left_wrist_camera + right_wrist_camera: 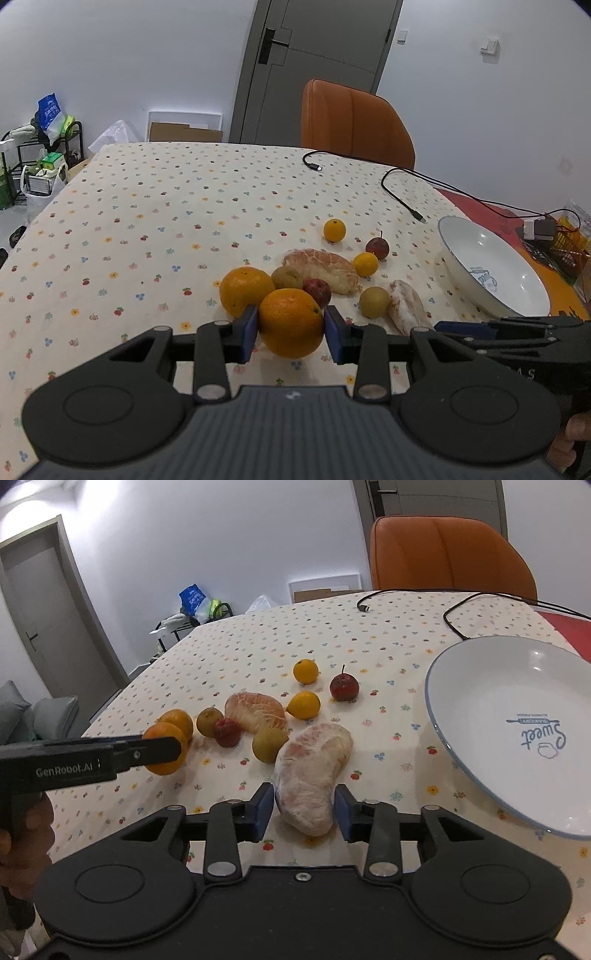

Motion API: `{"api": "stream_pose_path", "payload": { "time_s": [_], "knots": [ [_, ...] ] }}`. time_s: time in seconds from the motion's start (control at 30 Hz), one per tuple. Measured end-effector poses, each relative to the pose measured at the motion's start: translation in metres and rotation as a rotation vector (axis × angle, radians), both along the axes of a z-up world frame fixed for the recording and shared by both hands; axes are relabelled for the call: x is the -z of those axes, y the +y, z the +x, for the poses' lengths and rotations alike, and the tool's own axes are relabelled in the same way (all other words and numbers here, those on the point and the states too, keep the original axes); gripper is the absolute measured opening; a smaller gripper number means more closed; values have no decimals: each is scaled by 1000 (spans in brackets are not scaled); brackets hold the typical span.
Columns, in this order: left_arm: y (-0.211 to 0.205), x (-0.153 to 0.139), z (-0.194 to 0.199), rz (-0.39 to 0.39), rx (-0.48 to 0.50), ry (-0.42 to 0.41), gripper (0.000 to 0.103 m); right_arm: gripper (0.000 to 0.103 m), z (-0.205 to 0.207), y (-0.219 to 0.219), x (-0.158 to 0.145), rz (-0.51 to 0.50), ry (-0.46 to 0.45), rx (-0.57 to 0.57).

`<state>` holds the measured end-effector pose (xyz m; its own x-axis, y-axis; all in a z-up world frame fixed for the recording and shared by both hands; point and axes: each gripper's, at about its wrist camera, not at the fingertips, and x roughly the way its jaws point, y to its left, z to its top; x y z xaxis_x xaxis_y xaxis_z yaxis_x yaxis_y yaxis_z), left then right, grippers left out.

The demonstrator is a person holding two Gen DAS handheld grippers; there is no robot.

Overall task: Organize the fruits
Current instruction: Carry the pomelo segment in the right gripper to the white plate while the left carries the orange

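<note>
My left gripper [291, 332] is shut on a large orange [291, 323], blue pads pressed to its sides. A second large orange [245, 291] sits just behind it to the left. My right gripper [304, 812] holds a peeled pomelo segment [312, 775] that lies on the tablecloth, pads against both flanks. Another pomelo segment [255, 712], two small yellow citrus [306, 671] [303, 704], two red fruits [344, 686] [227, 732] and two brown-green round fruits [209, 720] [269, 744] lie clustered beyond. The white plate [498, 701] stands empty at the right.
Two black cables [400, 195] [312, 162] trail across the far right of the flowered tablecloth [147, 221]. An orange chair [351, 122] stands behind the table. A charger and an orange basket [565, 243] sit past the plate. A person's hand [22, 834] holds the left gripper's handle.
</note>
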<state>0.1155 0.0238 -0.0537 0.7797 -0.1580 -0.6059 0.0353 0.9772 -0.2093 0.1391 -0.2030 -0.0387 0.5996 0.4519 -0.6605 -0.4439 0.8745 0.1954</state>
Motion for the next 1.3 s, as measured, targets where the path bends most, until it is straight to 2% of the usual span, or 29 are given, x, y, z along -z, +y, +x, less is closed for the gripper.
{"api": "stream_pose_path", "payload": {
  "time_s": [0.2, 0.33, 0.37, 0.4, 0.43, 0.53, 0.83, 1.3],
  "knots": [
    [3, 2, -1, 3, 2, -1, 37, 48, 12, 11, 3, -1, -24, 9],
    [3, 2, -1, 4, 4, 0, 37, 51, 16, 19, 5, -20, -52, 6],
    [3, 2, -1, 4, 3, -1, 37, 51, 16, 22, 6, -31, -62, 2],
    [3, 2, -2, 6, 3, -1, 37, 40, 15, 23, 6, -42, -71, 3],
    [3, 1, -2, 7, 3, -2, 37, 37, 15, 23, 6, -57, -80, 12],
    [1, -1, -3, 7, 5, -8, 37, 36, 17, 16, 2, -12, -56, 16],
    [-13, -12, -4, 14, 20, -39, 37, 36, 2, -13, -22, 49, -114, 52],
    [-65, -22, 8, 12, 125, -75, 37, 36, -13, -69, -43, 67, -177, 162]
  ]
}}
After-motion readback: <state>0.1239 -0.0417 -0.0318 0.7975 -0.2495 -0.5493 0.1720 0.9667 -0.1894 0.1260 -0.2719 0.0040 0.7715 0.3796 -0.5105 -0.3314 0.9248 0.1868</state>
